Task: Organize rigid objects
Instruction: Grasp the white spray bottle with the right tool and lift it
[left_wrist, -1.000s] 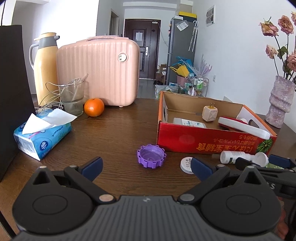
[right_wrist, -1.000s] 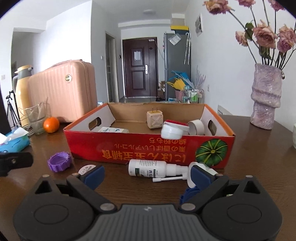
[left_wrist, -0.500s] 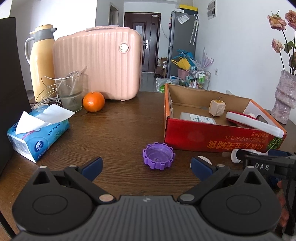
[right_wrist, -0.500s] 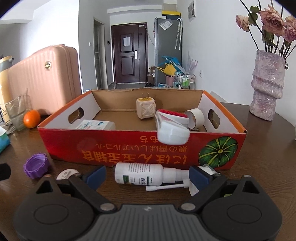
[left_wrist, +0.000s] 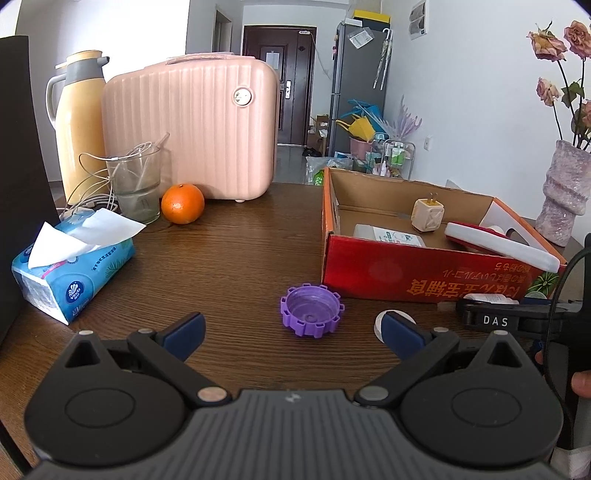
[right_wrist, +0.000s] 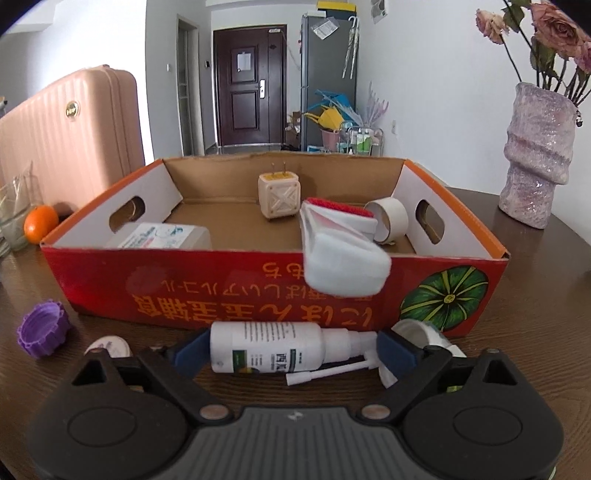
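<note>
**Spray bottle bracketed by the right gripper in front of the red box**

At the left gripper's nine o'clock lies a blue tissue pack (left_wrist: 74, 269); toward eleven o'clock stand a yellow flask (left_wrist: 79, 122), a glass (left_wrist: 138, 184), an orange (left_wrist: 183, 204) and a pink suitcase (left_wrist: 192, 129). The left gripper (left_wrist: 291, 332) hangs low over the wooden table (left_wrist: 229, 258), its blue pads spread wide and empty. A purple cap (left_wrist: 310, 310) lies on the table at its twelve o'clock, just beyond the fingertips, and a small white disc (left_wrist: 378, 325) shows partly behind the pad at one o'clock.

The red cardboard box (right_wrist: 258, 280) sits at the right gripper's twelve o'clock. Inside are a flat white packet (right_wrist: 162, 236) at eleven o'clock, a beige plug (right_wrist: 279, 195) at the back, a white and red tool (right_wrist: 343, 251) leaning over the front wall, and a tape roll (right_wrist: 388, 219) at one o'clock. The right gripper (right_wrist: 286, 354) is parted, its pads flanking a white spray bottle (right_wrist: 269, 347) lying on its side just in front of the box; whether the pads touch it I cannot tell. A purple vase (right_wrist: 535, 162) stands at two o'clock.
</note>
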